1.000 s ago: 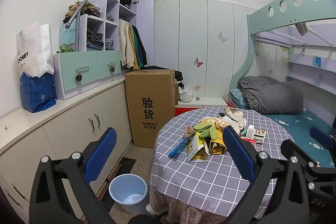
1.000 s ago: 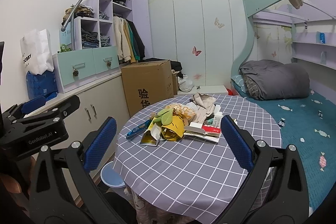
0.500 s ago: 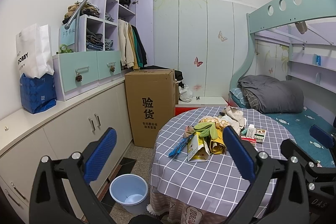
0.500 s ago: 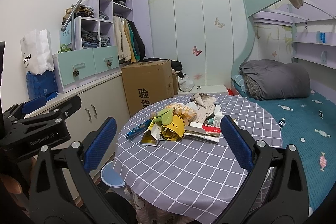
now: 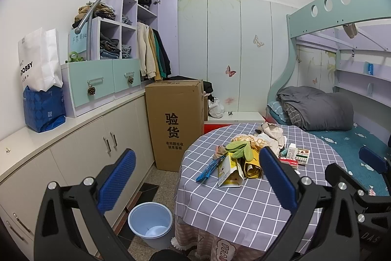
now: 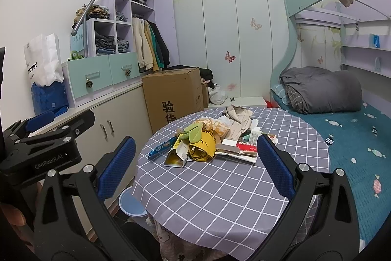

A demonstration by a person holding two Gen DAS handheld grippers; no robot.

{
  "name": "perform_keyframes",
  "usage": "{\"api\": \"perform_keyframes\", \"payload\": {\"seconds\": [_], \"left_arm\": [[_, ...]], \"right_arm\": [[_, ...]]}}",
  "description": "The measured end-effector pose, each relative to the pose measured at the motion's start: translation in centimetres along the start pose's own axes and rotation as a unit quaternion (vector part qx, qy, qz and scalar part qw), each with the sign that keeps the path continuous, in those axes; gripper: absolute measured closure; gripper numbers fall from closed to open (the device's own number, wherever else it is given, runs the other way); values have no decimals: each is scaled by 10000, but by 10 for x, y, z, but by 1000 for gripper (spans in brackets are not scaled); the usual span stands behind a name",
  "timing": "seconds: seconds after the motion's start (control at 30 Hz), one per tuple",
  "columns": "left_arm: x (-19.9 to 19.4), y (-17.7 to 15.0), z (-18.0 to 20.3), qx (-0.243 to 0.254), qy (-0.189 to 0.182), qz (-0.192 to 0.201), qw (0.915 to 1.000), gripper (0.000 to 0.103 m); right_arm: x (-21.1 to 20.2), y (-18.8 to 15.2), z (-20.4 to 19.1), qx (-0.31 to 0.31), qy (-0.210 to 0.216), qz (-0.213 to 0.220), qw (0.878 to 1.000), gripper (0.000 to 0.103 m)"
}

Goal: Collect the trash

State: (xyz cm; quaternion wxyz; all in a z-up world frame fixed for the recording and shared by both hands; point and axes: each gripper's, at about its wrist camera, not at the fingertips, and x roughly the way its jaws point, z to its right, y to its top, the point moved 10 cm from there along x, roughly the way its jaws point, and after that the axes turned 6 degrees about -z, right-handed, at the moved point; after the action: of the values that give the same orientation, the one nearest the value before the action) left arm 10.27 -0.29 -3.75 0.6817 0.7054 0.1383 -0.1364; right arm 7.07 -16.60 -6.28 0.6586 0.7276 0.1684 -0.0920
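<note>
A heap of trash lies on a round table with a grey checked cloth (image 5: 244, 202) (image 6: 220, 190): a torn yellow carton (image 5: 229, 174) (image 6: 177, 154), a crumpled yellow bag (image 6: 204, 147), a blue wrapper (image 5: 210, 168) (image 6: 161, 148), green peel-like pieces (image 5: 240, 149) (image 6: 195, 132), small boxes (image 5: 299, 154) (image 6: 242, 148) and beige cloth (image 6: 238, 118). A light blue bin (image 5: 151, 223) (image 6: 130, 206) stands on the floor left of the table. My left gripper (image 5: 195, 184) and right gripper (image 6: 193, 168) are both open, empty, short of the heap.
A tall cardboard box (image 5: 176, 124) stands behind the table, cream cabinets (image 5: 80, 151) run along the left wall, and a bunk bed with a grey duvet (image 6: 320, 89) is on the right. The other gripper (image 6: 41, 146) shows at the left of the right wrist view.
Almost nothing has changed; both views have only drifted very slightly, and both grippers stay open.
</note>
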Motion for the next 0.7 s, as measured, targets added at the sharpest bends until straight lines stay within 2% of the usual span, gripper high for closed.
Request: {"api": "perform_keyframes", "payload": {"seconds": [0.7], "left_arm": [[-2,1,0,34,8,-7,10000,4]], "right_arm": [[1,-5,3,74,61,-100,9999,6]]}}
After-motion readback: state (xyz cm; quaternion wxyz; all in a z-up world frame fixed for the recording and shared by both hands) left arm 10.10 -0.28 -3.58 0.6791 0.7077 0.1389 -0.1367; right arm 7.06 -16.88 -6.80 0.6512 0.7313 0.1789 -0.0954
